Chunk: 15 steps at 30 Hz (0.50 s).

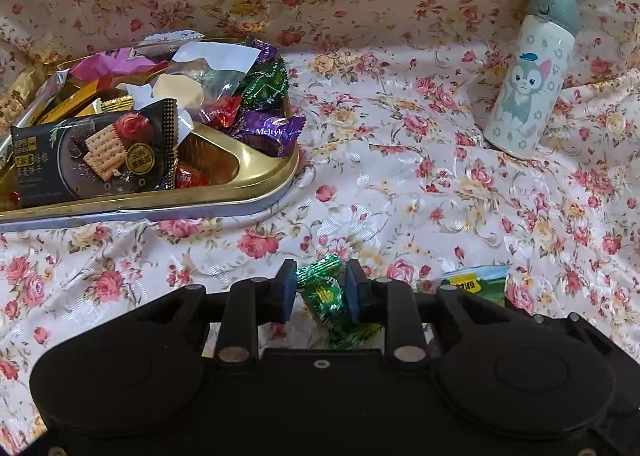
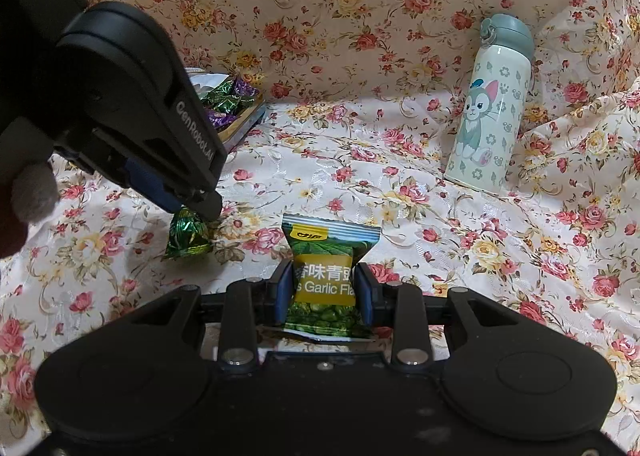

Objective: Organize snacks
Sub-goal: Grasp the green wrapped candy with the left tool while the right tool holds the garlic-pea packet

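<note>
At the left, a gold tray (image 1: 256, 172) heaped with sweets sits on the flowered cloth (image 1: 400, 192). The left gripper (image 1: 321, 291) tilts steeply down, jaws closed on a green candy (image 1: 326, 296) lying on the cloth. Beside it, the right gripper (image 2: 322, 288) slants down, jaws gripping a pea packet (image 2: 324, 276). Open cloth lies ahead; a bottle (image 2: 490, 108) stands far right.

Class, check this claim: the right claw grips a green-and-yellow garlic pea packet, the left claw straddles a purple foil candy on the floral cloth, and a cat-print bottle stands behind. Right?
Not quite. The candy between the left claw's pads is a green foil candy, not purple, as the left wrist view shows. The right claw does grip the green-and-yellow garlic pea packet, and the cat-print bottle stands behind.
</note>
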{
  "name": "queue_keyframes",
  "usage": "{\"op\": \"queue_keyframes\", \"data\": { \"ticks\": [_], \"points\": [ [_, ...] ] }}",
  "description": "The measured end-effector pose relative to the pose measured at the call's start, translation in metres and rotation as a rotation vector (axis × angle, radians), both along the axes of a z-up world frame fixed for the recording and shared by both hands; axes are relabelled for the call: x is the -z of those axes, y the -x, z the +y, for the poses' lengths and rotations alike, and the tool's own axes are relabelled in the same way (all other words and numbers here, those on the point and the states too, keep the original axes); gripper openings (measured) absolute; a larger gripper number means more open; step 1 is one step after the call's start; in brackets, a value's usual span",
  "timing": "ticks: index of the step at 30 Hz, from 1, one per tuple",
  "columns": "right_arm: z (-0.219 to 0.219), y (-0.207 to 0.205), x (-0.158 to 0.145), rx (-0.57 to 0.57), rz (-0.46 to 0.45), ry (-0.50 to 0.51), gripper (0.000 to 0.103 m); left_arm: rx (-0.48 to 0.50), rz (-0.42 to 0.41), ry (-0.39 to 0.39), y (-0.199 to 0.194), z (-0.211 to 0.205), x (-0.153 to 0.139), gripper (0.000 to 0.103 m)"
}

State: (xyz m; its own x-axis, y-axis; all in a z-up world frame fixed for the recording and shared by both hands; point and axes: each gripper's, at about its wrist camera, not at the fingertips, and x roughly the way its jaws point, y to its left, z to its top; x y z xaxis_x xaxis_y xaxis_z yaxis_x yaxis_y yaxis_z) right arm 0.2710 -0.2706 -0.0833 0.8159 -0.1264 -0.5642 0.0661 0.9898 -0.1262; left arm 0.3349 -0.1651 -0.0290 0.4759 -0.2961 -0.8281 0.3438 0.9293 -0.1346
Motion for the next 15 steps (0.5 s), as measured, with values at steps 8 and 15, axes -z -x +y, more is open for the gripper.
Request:
{"op": "queue_keyframes", "data": {
  "ticks": [8, 15],
  "points": [
    [0.0, 0.0, 0.0, 0.0, 0.0, 0.001, 0.034, 0.004, 0.006, 0.01, 0.01, 0.002, -0.003, 0.046],
    [0.0, 0.0, -0.001, 0.0, 0.001, 0.001, 0.034, -0.003, 0.021, 0.0, 0.009, -0.002, 0.002, 0.052]
  ]
}}
